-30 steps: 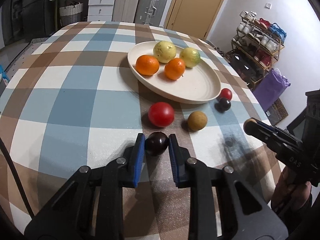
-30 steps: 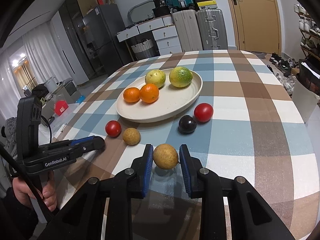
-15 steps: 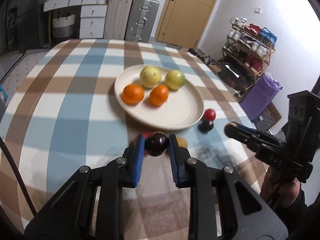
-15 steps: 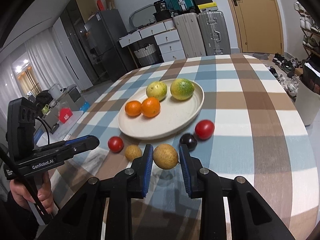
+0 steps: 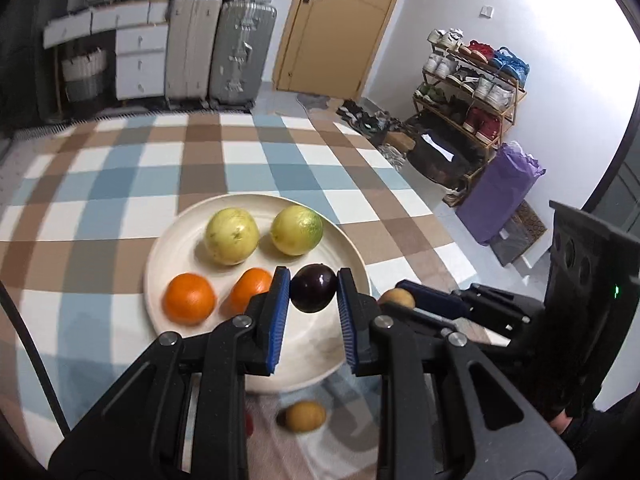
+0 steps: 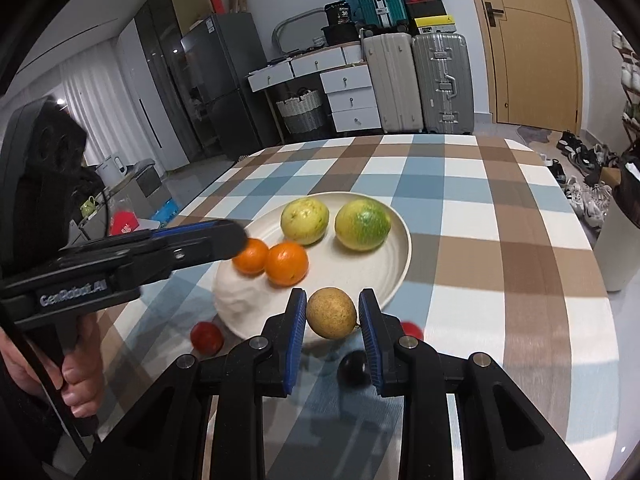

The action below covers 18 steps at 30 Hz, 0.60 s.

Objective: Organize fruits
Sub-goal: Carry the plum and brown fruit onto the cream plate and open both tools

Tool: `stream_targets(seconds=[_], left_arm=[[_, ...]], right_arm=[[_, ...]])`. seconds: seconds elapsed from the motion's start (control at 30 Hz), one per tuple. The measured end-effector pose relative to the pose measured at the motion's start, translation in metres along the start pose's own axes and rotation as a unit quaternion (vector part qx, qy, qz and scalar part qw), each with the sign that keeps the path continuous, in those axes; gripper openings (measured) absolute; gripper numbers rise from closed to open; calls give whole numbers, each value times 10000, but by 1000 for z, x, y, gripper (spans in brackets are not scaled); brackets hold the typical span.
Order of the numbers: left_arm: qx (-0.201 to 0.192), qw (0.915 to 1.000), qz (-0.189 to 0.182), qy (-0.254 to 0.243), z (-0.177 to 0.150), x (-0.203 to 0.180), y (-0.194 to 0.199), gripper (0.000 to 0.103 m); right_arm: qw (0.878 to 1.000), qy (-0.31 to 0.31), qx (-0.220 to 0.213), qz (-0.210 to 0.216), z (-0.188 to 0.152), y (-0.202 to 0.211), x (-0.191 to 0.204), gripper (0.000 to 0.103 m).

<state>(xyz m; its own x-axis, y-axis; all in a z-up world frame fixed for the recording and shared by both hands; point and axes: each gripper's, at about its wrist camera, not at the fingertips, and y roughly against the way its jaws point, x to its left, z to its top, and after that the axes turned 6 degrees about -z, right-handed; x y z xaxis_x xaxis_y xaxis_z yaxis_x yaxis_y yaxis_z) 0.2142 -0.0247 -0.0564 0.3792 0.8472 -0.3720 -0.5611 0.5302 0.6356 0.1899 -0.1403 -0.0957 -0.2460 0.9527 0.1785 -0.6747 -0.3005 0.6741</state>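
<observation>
Both of your hands had carried their fruit off the checked cloth and up toward the plate (image 5: 352,256) since the earlier pictures, where each fruit sat low over the table. Your left gripper (image 5: 313,294) was clamped tight on the dark plum (image 5: 313,288), its blue pads pressing both sides, and the plum hung above the near right part of the plate, just right of the nearer orange (image 5: 250,288). Your right gripper (image 6: 331,320) was closed just as firmly on the tan round fruit (image 6: 331,313), which hung over the plate's near rim. What counted for the drop was this: bare plate lay directly under and just beyond each claw, while the two oranges and the two yellow-green fruits filled the far and left parts. Your left hand looked deeper over the plate, so I judged it nearer to releasing. Loose fruits remained on the cloth near the rim.
</observation>
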Motion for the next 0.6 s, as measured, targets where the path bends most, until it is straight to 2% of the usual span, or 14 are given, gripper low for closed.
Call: stream_targets(seconds=[0.4,0.6], left_arm=[[401,9981,9,465,23,32,-62,21],[550,9974,78,451,25,36,-79,21]], right_arm=[[9991,372,201,-104,16,-40,-1,27],[9988,399,263,-72,17,-49,-2,28]])
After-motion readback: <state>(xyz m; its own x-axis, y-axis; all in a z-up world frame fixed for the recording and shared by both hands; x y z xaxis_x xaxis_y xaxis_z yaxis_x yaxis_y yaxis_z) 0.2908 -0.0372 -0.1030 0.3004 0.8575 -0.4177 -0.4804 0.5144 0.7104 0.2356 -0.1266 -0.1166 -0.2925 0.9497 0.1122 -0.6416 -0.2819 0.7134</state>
